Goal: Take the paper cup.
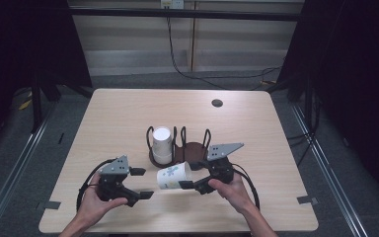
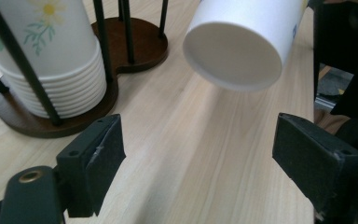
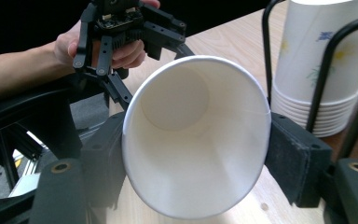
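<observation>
A single paper cup (image 1: 173, 177) is held sideways above the counter (image 1: 118, 118) by the right tool (image 1: 190, 183), clamped at its rim, just before the rack (image 1: 190, 148) holding the cup stack (image 1: 161, 144). A handover seems in hand: the left tool (image 1: 140, 182), spread wide and empty, would need closing around the cup's base.

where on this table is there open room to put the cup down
The far half of the table is bare, from the cup holder back to the small dark disc. The strips along the left and right edges are also free. It is crowded in the near middle: the stack of cups, both claws, and the held cup in the right claw, facing the open left claw.
</observation>
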Available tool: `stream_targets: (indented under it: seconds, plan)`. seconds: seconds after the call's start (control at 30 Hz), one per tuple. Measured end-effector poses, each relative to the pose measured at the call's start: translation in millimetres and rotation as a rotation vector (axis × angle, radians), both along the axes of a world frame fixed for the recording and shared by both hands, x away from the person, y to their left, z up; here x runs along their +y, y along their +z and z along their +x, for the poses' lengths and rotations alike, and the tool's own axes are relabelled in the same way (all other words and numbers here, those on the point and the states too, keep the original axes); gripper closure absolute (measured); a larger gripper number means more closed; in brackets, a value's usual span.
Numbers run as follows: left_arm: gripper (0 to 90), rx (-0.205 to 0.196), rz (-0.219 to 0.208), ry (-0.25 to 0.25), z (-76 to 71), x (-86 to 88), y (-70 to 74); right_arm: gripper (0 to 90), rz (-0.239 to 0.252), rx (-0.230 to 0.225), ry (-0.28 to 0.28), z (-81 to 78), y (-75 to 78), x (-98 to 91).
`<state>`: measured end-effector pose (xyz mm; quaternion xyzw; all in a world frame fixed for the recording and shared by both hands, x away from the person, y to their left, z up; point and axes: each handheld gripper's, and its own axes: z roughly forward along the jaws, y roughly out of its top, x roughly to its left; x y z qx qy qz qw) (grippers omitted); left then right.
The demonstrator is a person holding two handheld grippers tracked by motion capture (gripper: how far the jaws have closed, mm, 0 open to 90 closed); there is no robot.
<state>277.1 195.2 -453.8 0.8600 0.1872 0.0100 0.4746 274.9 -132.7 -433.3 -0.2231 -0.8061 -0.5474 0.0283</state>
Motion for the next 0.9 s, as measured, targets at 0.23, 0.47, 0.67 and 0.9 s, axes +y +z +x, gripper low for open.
stream_targets:
  seconds: [0.23,0.47,0.67,0.9]
  plan:
    - [16.0,0.012,0.020,0.008,1.8,1.2,-7.7,27.8,-0.024,0.002,-0.020,-1.1,0.9,-5.1]
    - [16.0,-0.002,0.018,0.023,1.5,4.7,-7.7,27.8,-0.040,0.002,-0.048,-2.3,3.0,-12.0]
    - [16.0,0.017,0.014,0.024,3.6,7.2,-8.2,27.8,-0.063,0.005,-0.074,-1.7,5.1,-18.8]
    - [16.1,0.013,0.026,0.019,0.9,7.8,-3.8,27.6,-0.082,0.001,-0.077,-2.6,10.8,-28.2]
